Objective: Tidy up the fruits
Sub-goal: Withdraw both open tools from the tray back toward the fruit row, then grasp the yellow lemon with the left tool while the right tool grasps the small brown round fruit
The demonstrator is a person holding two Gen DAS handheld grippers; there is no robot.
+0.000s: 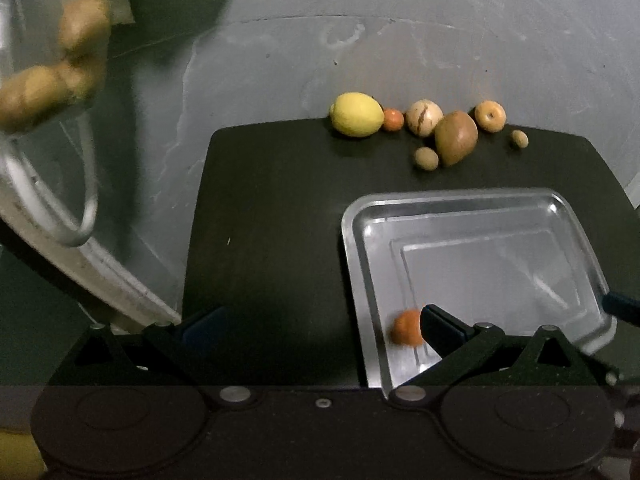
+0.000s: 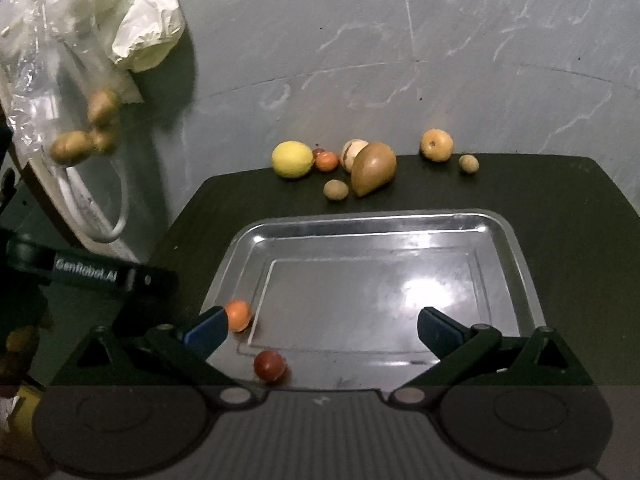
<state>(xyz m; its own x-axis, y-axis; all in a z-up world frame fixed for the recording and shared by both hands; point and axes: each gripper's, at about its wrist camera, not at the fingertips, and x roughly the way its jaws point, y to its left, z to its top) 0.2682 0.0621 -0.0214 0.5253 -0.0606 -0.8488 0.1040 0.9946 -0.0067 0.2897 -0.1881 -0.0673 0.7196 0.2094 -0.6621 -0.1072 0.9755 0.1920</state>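
On the dark desk (image 2: 560, 208) a metal tray (image 2: 372, 222) holds an orange fruit (image 2: 238, 314) and a red fruit (image 2: 270, 366) near its front left corner. Both claws, left (image 1: 320, 328) and right (image 2: 320, 328), hang spread wide and empty. Behind the tray lie a lemon (image 2: 292, 159), a brown fruit (image 2: 374, 168) and smaller ones.

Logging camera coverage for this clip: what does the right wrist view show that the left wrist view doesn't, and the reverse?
Right wrist only: a dark red fruit in the tray, near its front edge, plus a crumpled white bag at the upper left. Left wrist only: nothing distinct that I can make out. Both: the small orange fruit in the tray, the lemon among the loose fruits at the table's far edge, and open grippers.
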